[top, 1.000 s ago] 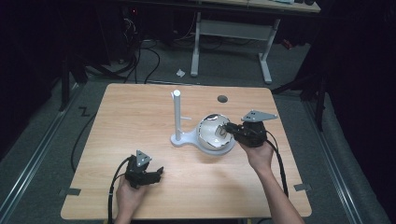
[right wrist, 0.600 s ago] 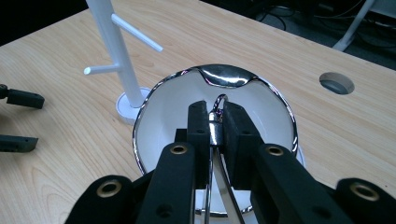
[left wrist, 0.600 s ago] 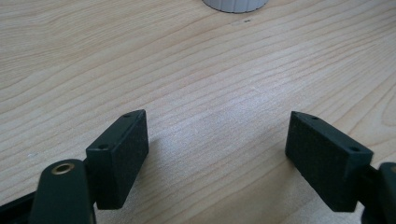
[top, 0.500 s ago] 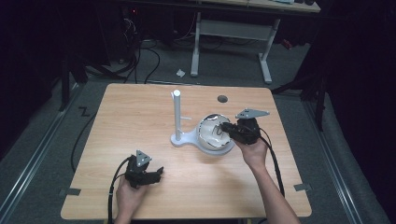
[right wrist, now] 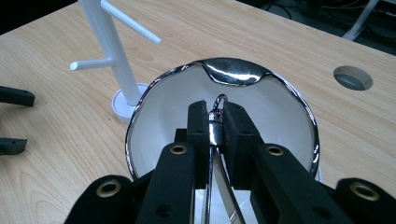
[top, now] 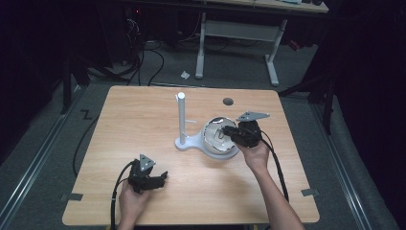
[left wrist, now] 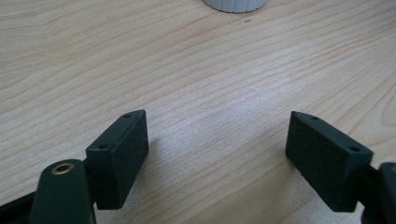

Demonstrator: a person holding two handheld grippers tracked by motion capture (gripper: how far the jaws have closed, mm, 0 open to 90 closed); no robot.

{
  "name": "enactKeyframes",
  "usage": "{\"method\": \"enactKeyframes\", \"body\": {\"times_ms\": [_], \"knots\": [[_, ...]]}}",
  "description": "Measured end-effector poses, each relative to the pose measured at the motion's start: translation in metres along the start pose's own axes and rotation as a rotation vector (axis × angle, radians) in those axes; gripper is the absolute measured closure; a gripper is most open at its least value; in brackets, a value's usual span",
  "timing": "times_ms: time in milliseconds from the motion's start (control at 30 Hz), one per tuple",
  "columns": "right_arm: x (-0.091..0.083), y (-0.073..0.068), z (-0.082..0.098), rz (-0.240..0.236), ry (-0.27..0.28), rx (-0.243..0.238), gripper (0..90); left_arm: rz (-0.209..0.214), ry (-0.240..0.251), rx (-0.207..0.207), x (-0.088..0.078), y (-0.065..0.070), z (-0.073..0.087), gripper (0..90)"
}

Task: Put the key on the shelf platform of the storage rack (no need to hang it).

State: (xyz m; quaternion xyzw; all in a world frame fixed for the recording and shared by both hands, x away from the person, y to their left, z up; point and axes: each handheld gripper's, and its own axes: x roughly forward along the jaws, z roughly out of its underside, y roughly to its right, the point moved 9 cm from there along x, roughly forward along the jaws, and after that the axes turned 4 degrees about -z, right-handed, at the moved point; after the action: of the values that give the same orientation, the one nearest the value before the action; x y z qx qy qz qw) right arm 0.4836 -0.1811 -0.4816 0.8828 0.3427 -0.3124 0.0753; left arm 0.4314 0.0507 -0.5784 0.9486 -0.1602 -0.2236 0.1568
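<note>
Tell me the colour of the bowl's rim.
Shiny chrome silver on the bowl's rim, over a white inside; the right gripper view shows it best.

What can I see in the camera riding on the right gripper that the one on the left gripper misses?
The right gripper view alone gives a white bowl with a shiny chrome rim, a white stand with side pegs, a round hole in the table, and the right gripper shut on a thin shiny metal piece over the bowl. The left gripper view alone gives the left gripper with jaws wide apart, nothing between them, low over bare wood. Both give the wooden table.
</note>
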Motion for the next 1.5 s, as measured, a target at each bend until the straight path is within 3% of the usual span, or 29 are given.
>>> {"method": "enactKeyframes", "body": {"times_ms": [933,1133,1300,1500], "knots": [[0.035,-0.007,-0.003,-0.032,-0.046,-0.016,81.6,0.000,0.000,-0.001,0.000,0.000,0.000,21.7],[0.031,-0.006,-0.006,-0.047,-0.011,0.022,74.4,0.001,0.000,-0.001,0.000,0.000,0.000,21.7],[0.027,-0.005,-0.006,-0.050,-0.003,0.023,71.6,0.001,0.000,-0.001,0.000,0.000,0.000,21.7],[0.019,-0.001,-0.001,-0.030,0.001,0.040,64.4,0.001,0.000,0.000,0.000,0.000,0.000,21.7]]}}
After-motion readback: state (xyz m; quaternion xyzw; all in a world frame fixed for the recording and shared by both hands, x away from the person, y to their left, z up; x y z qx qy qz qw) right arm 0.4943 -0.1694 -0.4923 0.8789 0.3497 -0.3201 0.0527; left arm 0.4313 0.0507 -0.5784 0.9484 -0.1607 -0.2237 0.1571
